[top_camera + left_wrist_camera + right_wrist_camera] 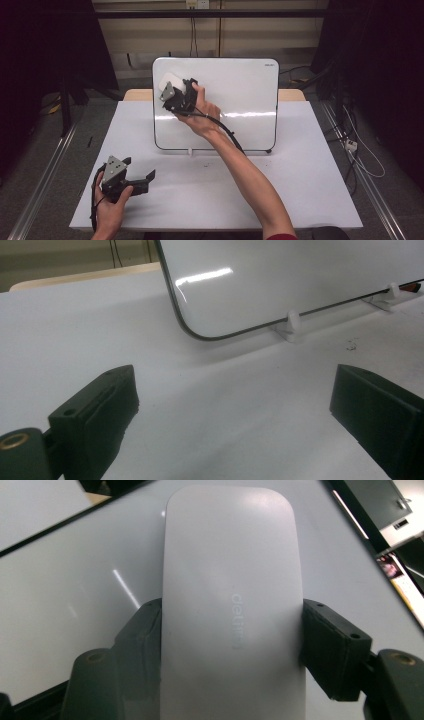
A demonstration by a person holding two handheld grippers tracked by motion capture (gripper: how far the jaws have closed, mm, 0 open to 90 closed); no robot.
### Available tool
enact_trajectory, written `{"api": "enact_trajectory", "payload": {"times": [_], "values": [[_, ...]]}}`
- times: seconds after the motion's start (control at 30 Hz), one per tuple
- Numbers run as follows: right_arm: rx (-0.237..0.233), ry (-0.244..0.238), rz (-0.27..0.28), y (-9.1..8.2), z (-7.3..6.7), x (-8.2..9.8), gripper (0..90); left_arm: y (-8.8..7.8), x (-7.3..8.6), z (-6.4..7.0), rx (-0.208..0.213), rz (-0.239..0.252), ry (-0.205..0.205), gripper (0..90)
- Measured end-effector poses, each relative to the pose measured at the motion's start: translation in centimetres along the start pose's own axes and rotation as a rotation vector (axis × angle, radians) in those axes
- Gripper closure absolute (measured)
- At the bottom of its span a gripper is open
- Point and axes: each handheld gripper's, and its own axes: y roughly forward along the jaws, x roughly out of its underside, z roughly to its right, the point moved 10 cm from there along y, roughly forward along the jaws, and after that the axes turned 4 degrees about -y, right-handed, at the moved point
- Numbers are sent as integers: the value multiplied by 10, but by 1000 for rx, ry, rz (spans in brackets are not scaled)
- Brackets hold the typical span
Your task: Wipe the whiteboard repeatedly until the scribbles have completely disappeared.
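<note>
My left gripper [136,169] sits low at the near left of the table [300,190], held just above the white top, jaws spread wide with nothing between them; in the left gripper view [235,400] both black jaws frame bare tabletop. Ahead of it in that view is the lower rounded corner of the whiteboard [310,275], standing on small white clip feet [292,322], with a few dark specks [351,345] on the table to the right of the nearer foot.

Moving right in the high view: the whiteboard [240,100] stands propped upright at the middle back of the table, dark rim, glare streak across it, surface looks clean. My right arm reaches diagonally from bottom right up to the board's upper left area. My right gripper [172,87] is up against that upper left part of the board, clamped on the white eraser [169,81], a rounded white block. Its black cable [227,132] trails down along my forearm.

Right gripper view [232,630]: the eraser [232,590] is pinched on its long sides by both jaws, pads tight against it, faint embossed lettering on its back, the far end toward the board's edge. Board surface sits right behind the eraser; cannot tell if the eraser face actually touches the board or is just off it. At the far right edge of that view, dark room clutter beyond the board
</note>
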Motion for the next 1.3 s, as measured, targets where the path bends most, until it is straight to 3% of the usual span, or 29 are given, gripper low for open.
{"api": "enact_trajectory", "payload": {"times": [0.2, 0.37, 0.47, 0.57, 0.87, 1.0, 1.17, 1.3], "values": [[-38, -48, 19, -4, -35, -2, 316, 0, 0, 0, 1, -2, 2, 52], [-42, -100, 42, -8, -58, 0, 316, 1, 0, 0, 2, 1, -1, 52], [-61, -79, 39, -6, -55, 0, 316, 2, -1, 0, 3, -1, 2, 52], [-41, -80, 39, -4, -48, -4, 315, 2, -1, 1, 7, 0, 4, 51], [18, 15, 20, 7, -5, -15, 315, 1, 0, -2, 6, 0, -4, 52], [1, 57, 31, 5, -3, -15, 317, 3, 2, -2, 7, -4, -8, 52], [-82, 171, 66, -2, 2, -12, 317, 2, 2, -2, 4, -8, -5, 52], [-104, 222, 124, -13, 5, -9, 318, 3, 3, -3, -2, -10, -9, 52]]}}
